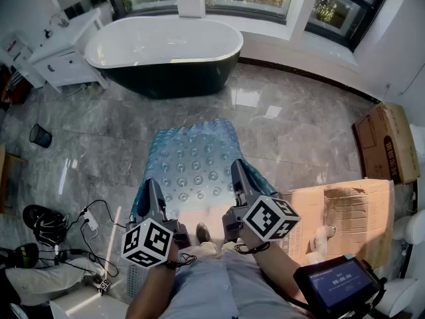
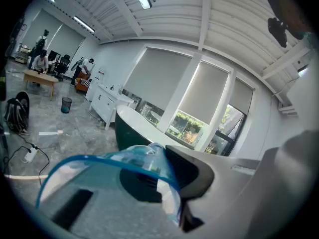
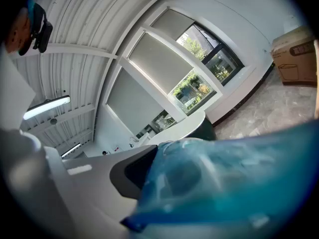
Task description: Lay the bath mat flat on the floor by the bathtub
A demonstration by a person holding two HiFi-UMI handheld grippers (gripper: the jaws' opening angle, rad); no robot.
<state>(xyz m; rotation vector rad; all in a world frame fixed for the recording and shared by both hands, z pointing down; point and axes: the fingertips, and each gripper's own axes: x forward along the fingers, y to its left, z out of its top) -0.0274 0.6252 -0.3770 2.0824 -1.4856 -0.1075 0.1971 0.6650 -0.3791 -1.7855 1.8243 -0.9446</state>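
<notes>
In the head view the bath mat (image 1: pixel 196 161) fills the centre of the frame. It is a translucent blue sheet studded with round bubbles, spread lengthways away from the person toward the bathtub (image 1: pixel 166 52) at upper left. Its far edge stops short of the dark tub wall, with a strip of grey marble floor (image 1: pixel 299 131) bare between them. Whether that far end rests on the floor I cannot tell.

The left gripper (image 1: pixel 151 190) has the mat's near left corner and the right gripper (image 1: pixel 237 170) its near right corner, so the near edge is held up between the two.

In the left gripper view the fingers (image 2: pixel 199 171) are pressed together on a curled blue edge of the mat, which arches off toward the lower left of that frame. In the right gripper view the fingers (image 3: pixel 129 171) are likewise clamped tight on the mat, and blue plastic covers most of the lower right of the picture.

A white cabinet (image 1: pixel 63 58) stands just left of the tub, and a small dark bin (image 1: pixel 40 135) sits at the left edge. Cables (image 1: pixel 93 221) trail at lower left. A cardboard box (image 1: pixel 385 141) lies at the right edge, with flattened cardboard (image 1: pixel 345 208) below it, beside the right gripper
</notes>
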